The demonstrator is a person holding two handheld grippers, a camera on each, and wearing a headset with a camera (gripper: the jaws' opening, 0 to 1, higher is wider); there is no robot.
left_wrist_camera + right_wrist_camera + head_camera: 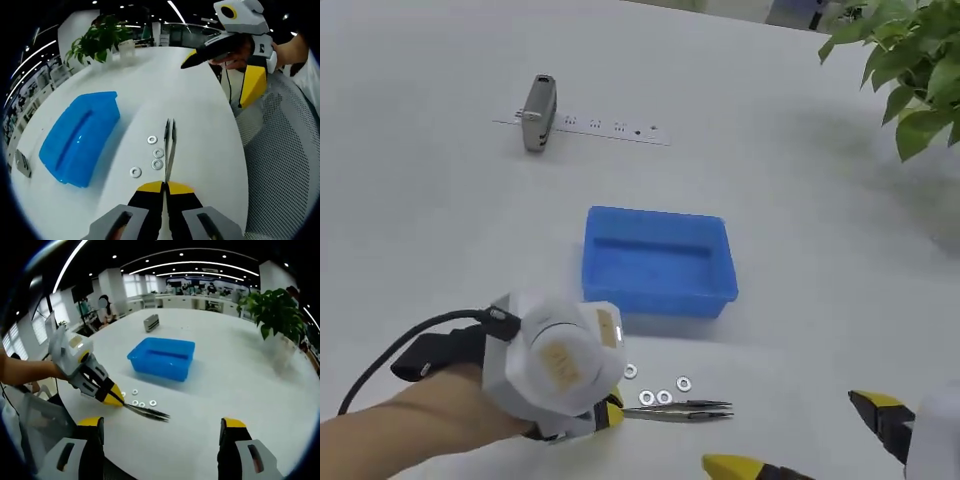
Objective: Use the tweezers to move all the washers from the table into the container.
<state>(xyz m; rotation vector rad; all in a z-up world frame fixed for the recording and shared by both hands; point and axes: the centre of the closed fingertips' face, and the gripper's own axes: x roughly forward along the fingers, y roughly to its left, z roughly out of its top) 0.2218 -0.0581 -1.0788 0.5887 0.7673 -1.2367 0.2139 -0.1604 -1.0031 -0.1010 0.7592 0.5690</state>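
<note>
Gripping 1 pair of tweezers in the left gripper: jaws closed tight on the handle end, blades running straight ahead along the jaws' own axis. Tips standing slightly apart, carrying nothing.

Holding the right gripper off to the side, jaws wide open, empty, well apart from the work.

Counting 4 washers, all lying flat on the surface. Going by the left gripper view: sitting in a loose row just left of the blades, roughly parallel to them. 2 middle ones lying nearly against the near blade, 1 further up toward the tips, 1 back toward the jaws and further out.

Counting 1 blue container, looking empty, lying on the same side as the washers and beyond them, well apart from the tips.

Judging the next move as turning on that sideways offset: pulling back a little and swinging the tips left onto the nearest washer. Expecting flat washers to be fiddly, needing the tips angled down onto an edge.
</note>
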